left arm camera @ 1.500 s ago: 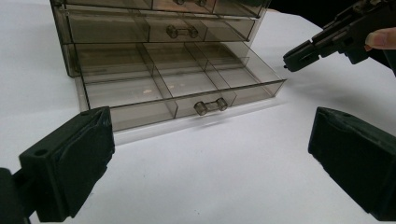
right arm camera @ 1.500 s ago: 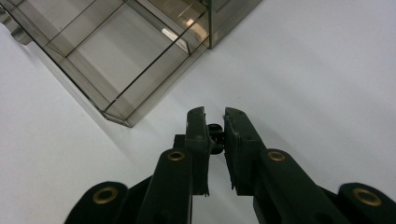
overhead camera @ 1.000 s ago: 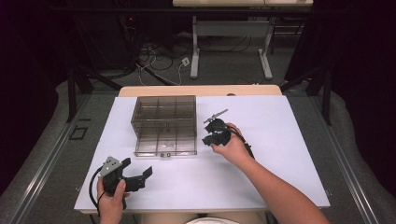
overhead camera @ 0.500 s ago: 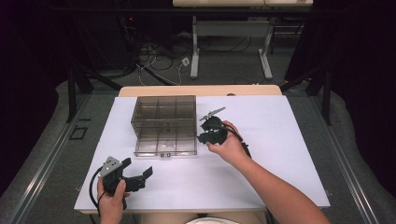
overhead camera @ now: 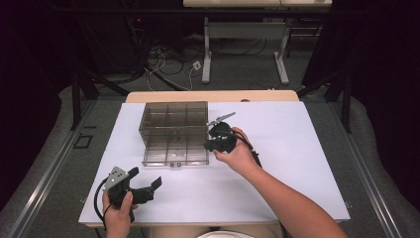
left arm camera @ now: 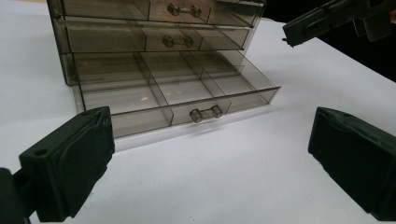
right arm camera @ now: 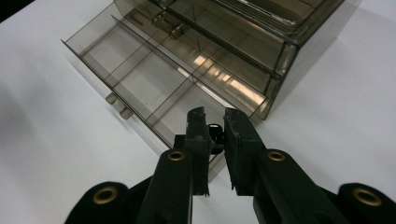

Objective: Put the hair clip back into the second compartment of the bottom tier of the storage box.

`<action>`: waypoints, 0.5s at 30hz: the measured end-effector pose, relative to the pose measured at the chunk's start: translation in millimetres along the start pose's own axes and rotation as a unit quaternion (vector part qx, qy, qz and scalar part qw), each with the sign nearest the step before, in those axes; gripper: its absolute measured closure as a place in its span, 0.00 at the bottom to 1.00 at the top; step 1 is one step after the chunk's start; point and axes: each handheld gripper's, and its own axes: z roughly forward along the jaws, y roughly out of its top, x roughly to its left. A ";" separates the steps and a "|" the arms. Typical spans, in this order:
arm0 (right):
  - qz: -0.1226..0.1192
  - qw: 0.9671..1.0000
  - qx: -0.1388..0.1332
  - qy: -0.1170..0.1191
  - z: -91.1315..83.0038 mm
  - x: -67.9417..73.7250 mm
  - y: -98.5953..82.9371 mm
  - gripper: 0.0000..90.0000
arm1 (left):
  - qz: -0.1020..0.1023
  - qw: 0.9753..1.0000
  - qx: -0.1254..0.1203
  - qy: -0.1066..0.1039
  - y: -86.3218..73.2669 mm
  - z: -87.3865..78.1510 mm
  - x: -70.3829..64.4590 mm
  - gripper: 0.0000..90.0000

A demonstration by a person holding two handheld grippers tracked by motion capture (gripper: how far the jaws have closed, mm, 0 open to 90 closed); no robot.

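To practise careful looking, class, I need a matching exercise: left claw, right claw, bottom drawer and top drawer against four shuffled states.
1 left claw
2 right claw
3 bottom drawer
4 top drawer

A pulled out
B jaws wide open
C pushed in
D closed on a small black item

Pairs: 1-B, 2-D, 3-A, 4-C

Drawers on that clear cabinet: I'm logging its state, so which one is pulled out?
The bottom drawer is pulled out over the table; the two drawers above it sit flush in the cabinet.
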 end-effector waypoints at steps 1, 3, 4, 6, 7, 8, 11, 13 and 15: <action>0.000 1.000 -0.002 -0.002 0.7 1.3 0.7 0.90 | 0.000 1.000 0.000 0.000 -0.1 0.2 0.0 0.01; 0.003 1.000 -0.006 0.002 1.9 4.0 1.8 0.90 | 0.001 1.000 0.000 -0.001 -0.2 0.3 -0.2 0.01; -0.001 1.000 -0.002 0.001 2.0 4.7 3.1 0.90 | 0.001 1.000 0.001 -0.001 -0.3 0.1 -0.5 0.01; -0.004 1.000 -0.006 0.002 2.9 6.1 5.0 0.90 | 0.002 1.000 0.001 0.000 -0.5 0.1 -0.9 0.01; -0.004 1.000 -0.010 0.005 3.8 6.6 5.8 0.90 | 0.002 1.000 0.001 0.000 -0.6 0.1 -1.1 0.01; -0.003 1.000 -0.006 0.005 3.7 7.6 7.0 0.90 | 0.004 1.000 0.002 0.000 -0.8 0.2 -1.1 0.01; 0.000 1.000 -0.003 0.012 6.2 10.9 9.1 0.90 | 0.004 1.000 0.002 0.002 -1.3 0.8 -1.0 0.01; -0.004 1.000 -0.012 0.015 10.3 13.1 9.3 0.90 | 0.006 1.000 0.004 0.003 -1.5 1.2 -1.0 0.01; -0.005 1.000 -0.004 0.015 12.1 15.8 10.2 0.90 | 0.005 1.000 0.004 0.002 -1.8 1.5 -1.1 0.01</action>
